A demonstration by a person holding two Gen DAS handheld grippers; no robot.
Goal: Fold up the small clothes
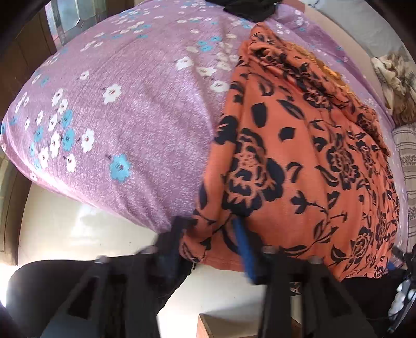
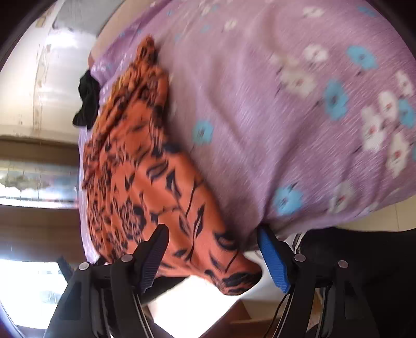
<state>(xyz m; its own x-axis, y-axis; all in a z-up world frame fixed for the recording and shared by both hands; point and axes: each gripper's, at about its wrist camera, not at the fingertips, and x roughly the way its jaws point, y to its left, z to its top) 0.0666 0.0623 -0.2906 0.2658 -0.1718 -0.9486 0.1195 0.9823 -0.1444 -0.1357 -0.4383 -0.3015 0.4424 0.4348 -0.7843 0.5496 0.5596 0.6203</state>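
An orange garment with black flower print (image 1: 299,156) lies along the near edge of a bed with a purple flowered sheet (image 1: 124,124). My left gripper (image 1: 210,234) has its jaws partly closed around the garment's near left corner, with cloth between the black finger and the blue finger (image 1: 244,249). The frame is blurred there. In the right wrist view the same garment (image 2: 145,187) lies on the sheet (image 2: 286,117). My right gripper (image 2: 213,244) is open, its black and blue fingers (image 2: 273,257) straddling the garment's hanging corner without pinching it.
A black cloth (image 1: 249,10) lies at the far end of the bed; it also shows in the right wrist view (image 2: 87,101). A beige crumpled cloth (image 1: 395,78) and a striped pillow (image 1: 408,166) sit at the right. White floor (image 1: 78,228) lies below the bed edge.
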